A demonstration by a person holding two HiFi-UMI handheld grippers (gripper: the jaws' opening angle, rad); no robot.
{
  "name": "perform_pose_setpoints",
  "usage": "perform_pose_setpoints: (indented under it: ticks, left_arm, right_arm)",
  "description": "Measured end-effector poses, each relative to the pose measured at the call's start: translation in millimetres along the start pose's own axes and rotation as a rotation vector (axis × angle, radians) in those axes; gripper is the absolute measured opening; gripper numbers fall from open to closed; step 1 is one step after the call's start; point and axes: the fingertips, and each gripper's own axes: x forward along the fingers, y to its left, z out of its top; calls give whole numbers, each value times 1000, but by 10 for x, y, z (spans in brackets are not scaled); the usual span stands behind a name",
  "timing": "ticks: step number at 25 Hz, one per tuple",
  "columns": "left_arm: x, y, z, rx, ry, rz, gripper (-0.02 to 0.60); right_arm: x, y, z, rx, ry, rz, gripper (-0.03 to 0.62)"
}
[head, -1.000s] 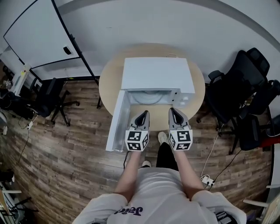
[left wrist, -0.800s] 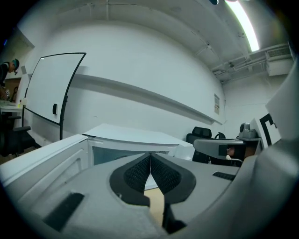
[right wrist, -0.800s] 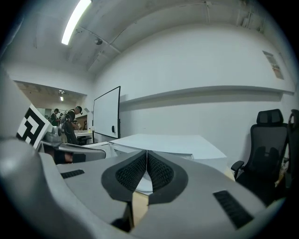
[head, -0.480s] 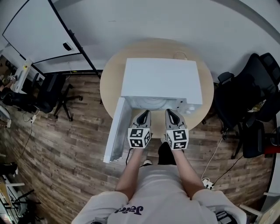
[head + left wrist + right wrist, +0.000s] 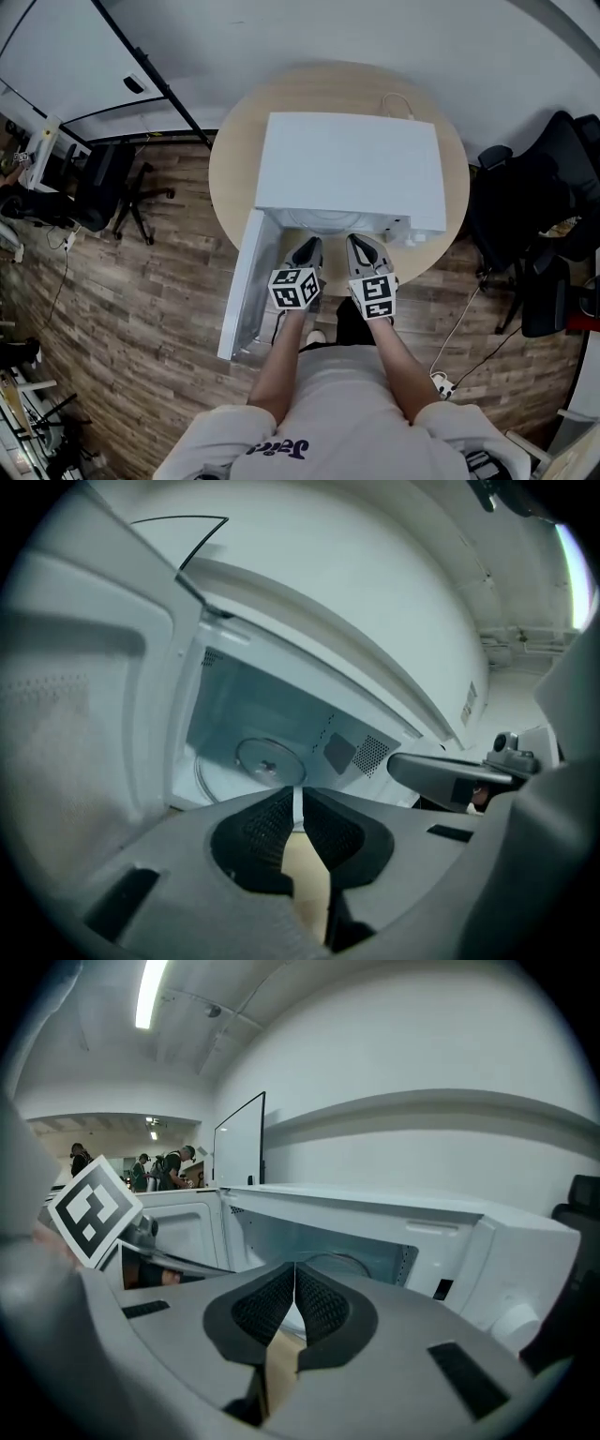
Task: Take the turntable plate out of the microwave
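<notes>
A white microwave [image 5: 349, 169] stands on a round wooden table [image 5: 234, 159], its door [image 5: 239, 286] swung open to the left. The glass turntable plate [image 5: 230, 766] lies on the cavity floor; its rim [image 5: 333, 1260] also shows in the right gripper view. My left gripper [image 5: 309, 251] and right gripper [image 5: 359, 247] are side by side just in front of the cavity opening, both pointing into it. Each has its jaws shut with nothing between them. Neither touches the plate.
The open door flanks my left gripper on its left. The control panel with a knob [image 5: 410, 234] is right of my right gripper. Black office chairs [image 5: 525, 225] stand to the right, another [image 5: 98, 183] to the left, and a whiteboard [image 5: 66, 56] at the back left.
Both grippers have sunk and moved forward toward the microwave opening, and now sit closer together. The head view has shifted, so the microwave looks larger. Both stay shut.
</notes>
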Motion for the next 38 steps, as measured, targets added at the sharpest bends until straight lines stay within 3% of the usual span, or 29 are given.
perform_pose_setpoints:
  ticks: [3,6,15,18,23,29,33,38]
  left_arm:
    - [128,31,-223,-70,74,-34,28]
    - [257,92,-363,-176,107,-51,125]
    - [504,336,-556,-417,132,-12,206]
    - [570,392,-550,-528,98,-22,207]
    - [710,473,-589,-609,77,-6,207]
    - [833,546,-574,-786,11,-4,204]
    - [828,585,-578,-870,-28,5,126]
    - [805,579,-630,-939,-67,-18,76]
  right_arm:
    - [68,-54,-21,13,11,6,18]
    - [142,-94,-48,17,24,15,18]
    - [270,-202,-179,28,62,34,18]
    - [316,-197,-224,31,78,43,18]
    - [377,-227,-287,66,100,61,18]
    - [410,-346,-380,129,125,53,18]
    - [411,-383,-432,153,135,54,18]
    - [386,-367,-473,175,138,58,18]
